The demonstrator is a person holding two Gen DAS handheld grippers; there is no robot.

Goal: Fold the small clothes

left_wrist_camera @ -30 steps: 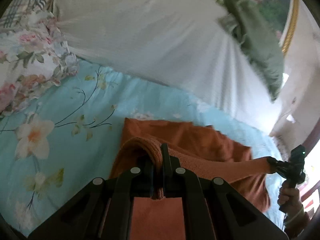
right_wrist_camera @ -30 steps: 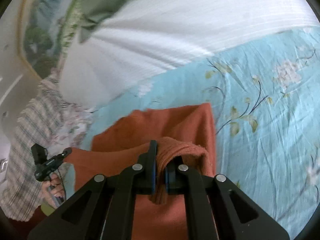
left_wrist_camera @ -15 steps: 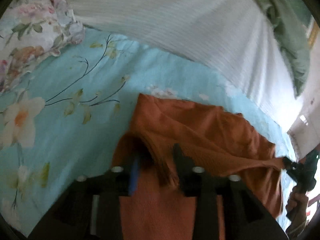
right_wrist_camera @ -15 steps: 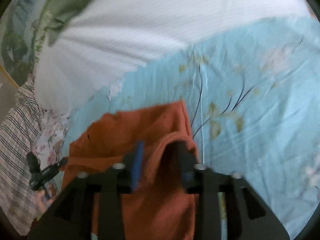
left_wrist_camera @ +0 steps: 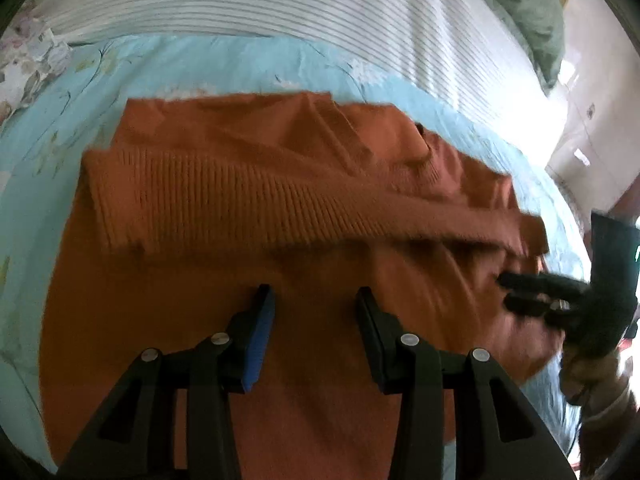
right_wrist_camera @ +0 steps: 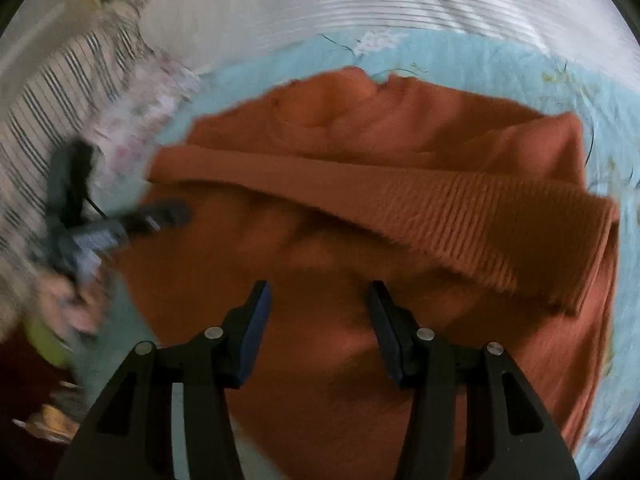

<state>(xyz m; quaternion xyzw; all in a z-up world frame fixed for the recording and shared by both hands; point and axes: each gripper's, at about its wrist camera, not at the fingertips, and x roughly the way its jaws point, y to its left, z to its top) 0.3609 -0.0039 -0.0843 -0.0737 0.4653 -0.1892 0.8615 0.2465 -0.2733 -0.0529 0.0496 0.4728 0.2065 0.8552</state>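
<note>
We are looking down at an orange knit garment (left_wrist_camera: 248, 248) lying on the bed, spread over a light blue sheet (left_wrist_camera: 224, 60) printed with pale flowers. Its ribbed hem band (left_wrist_camera: 240, 196) is lying folded over the smoother knit body, running as a thick, slightly fuzzy strip across the garment toward the far edge of the bed. The fabric beyond the band is rumpling into soft diagonal creases near the neckline.

Our left gripper (left_wrist_camera: 314, 320) is hovering above the plain body of the garment with its jaws standing wide apart and gripping nothing; one finger is carrying a blue pad (left_wrist_camera: 260, 340). Our right gripper (right_wrist_camera: 318, 316) is doing the same over its side, jaws spread wide and empty, black angular fingers framing bare orange knit.

Behind the garment, a white quilt with fine grey stripes (left_wrist_camera: 280, 4) is bulging along the far side of the bed, and a striped pillow (right_wrist_camera: 48, 92) is lying by the left corner.
</note>
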